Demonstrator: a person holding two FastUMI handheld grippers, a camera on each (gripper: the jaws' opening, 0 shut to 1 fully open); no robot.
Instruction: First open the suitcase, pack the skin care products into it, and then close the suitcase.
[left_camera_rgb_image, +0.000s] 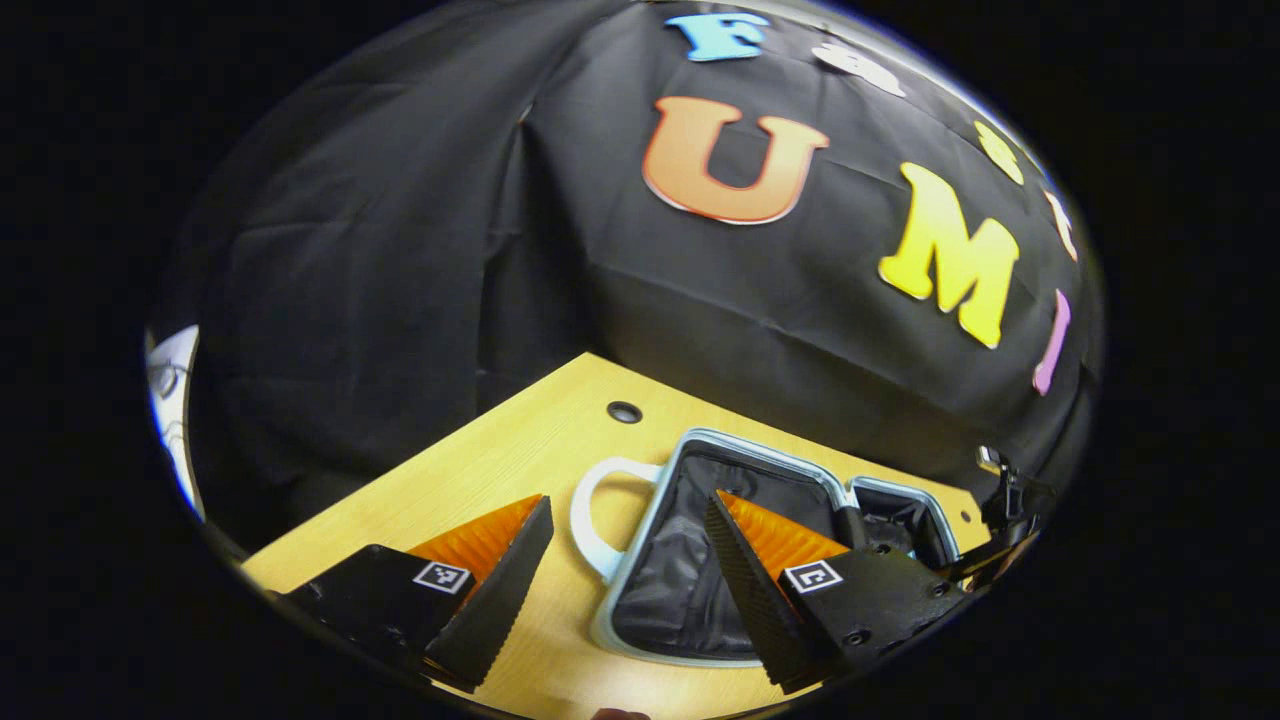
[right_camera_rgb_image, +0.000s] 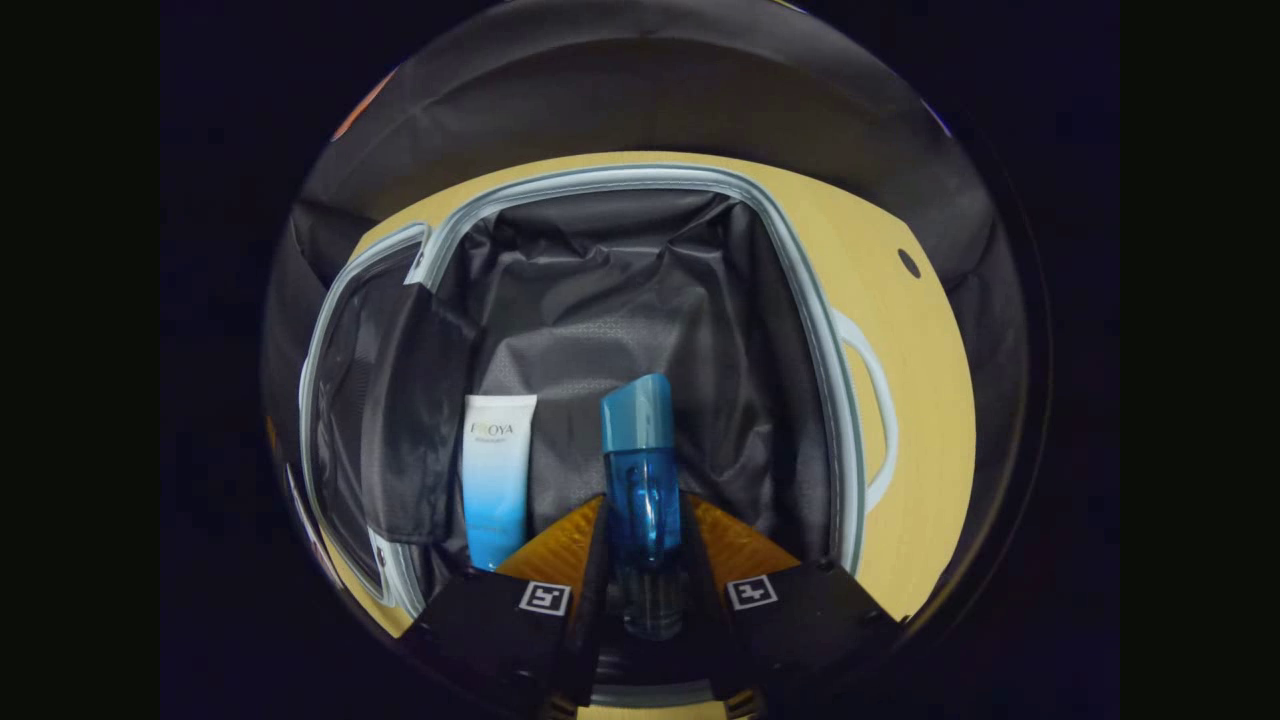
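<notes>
The suitcase (right_camera_rgb_image: 800, 300) lies open on the wooden table, its black lining showing and its pale rim all round. Over its inside my right gripper (right_camera_rgb_image: 645, 520) is shut on a blue bottle (right_camera_rgb_image: 640, 470) with a lighter blue cap pointing away from me. A white and blue tube (right_camera_rgb_image: 495, 480) lies on the lining just left of the bottle. In the left gripper view the suitcase (left_camera_rgb_image: 640, 530) sits ahead, its white handle (left_camera_rgb_image: 590, 515) toward me. My left gripper (left_camera_rgb_image: 625, 525) is open above the table near that handle, nothing between its fingers.
The lid (right_camera_rgb_image: 345, 400) with a mesh pocket lies flat to the left of the main shell. The wooden table (left_camera_rgb_image: 480, 470) has a round cable hole (left_camera_rgb_image: 624, 411) near its back edge. The other gripper (left_camera_rgb_image: 1005, 520) shows at the suitcase's far side.
</notes>
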